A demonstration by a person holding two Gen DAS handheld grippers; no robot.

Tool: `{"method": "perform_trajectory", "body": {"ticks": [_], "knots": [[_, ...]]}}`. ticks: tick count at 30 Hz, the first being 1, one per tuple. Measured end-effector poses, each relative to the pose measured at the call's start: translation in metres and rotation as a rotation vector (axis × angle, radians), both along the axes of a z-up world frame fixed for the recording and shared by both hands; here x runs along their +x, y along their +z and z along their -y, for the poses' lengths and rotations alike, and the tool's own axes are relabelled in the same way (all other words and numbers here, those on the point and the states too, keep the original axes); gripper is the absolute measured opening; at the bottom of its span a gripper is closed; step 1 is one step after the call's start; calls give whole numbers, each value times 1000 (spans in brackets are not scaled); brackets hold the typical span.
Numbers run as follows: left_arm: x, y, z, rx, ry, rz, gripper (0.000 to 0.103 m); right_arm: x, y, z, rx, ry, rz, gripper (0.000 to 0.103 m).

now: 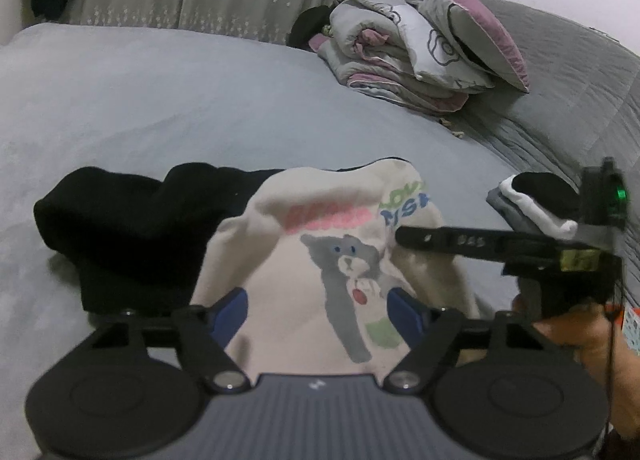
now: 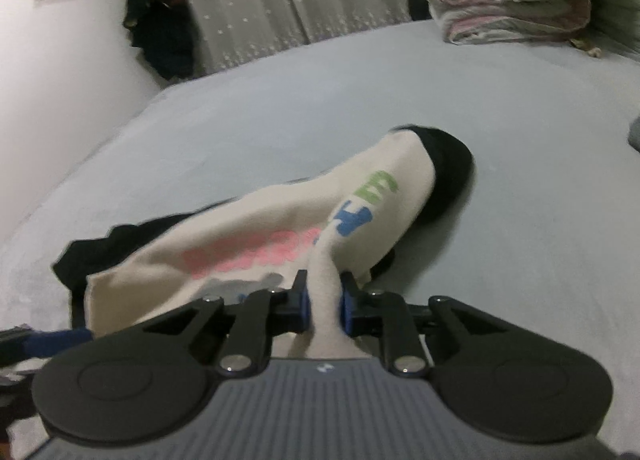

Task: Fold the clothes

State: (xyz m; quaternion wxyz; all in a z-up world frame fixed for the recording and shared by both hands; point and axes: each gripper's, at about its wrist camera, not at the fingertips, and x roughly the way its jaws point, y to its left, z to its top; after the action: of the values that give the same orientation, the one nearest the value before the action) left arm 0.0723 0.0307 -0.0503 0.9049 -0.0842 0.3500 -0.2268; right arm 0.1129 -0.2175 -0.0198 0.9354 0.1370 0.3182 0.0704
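Observation:
A cream shirt (image 1: 312, 260) with a grey cat print and coloured lettering lies bunched on the bed, partly over a black garment (image 1: 132, 228). My left gripper (image 1: 317, 313) straddles the shirt's near part, with its blue pads (image 1: 230, 314) wide apart and cloth lying loosely between them. In the right wrist view, my right gripper (image 2: 325, 306) is shut on a raised fold of the cream shirt (image 2: 260, 236). The black garment (image 2: 444, 164) shows past the shirt's far end. The right gripper (image 1: 400, 234) also reaches in from the right in the left wrist view, held by a hand (image 1: 580, 340).
The grey bed sheet (image 1: 160, 100) stretches far ahead. A small stack of folded clothes (image 1: 532, 204) sits at the right. A rolled quilt (image 1: 400, 56) and a pillow (image 1: 468, 20) lie at the back right on a grey blanket (image 1: 560, 100). Dark clothing (image 2: 160, 28) hangs by the curtain.

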Motion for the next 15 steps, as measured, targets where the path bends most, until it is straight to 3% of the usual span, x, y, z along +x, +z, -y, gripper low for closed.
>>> {"method": "perform_trajectory", "body": {"ticks": [9,15], "knots": [[5,0,-17,-50,55,-37,72,-10,19,-21,70,143,39,18],[8,-1,-19,-48,73,-43,63,-10,5,-40,98,218,-39,18]]}}
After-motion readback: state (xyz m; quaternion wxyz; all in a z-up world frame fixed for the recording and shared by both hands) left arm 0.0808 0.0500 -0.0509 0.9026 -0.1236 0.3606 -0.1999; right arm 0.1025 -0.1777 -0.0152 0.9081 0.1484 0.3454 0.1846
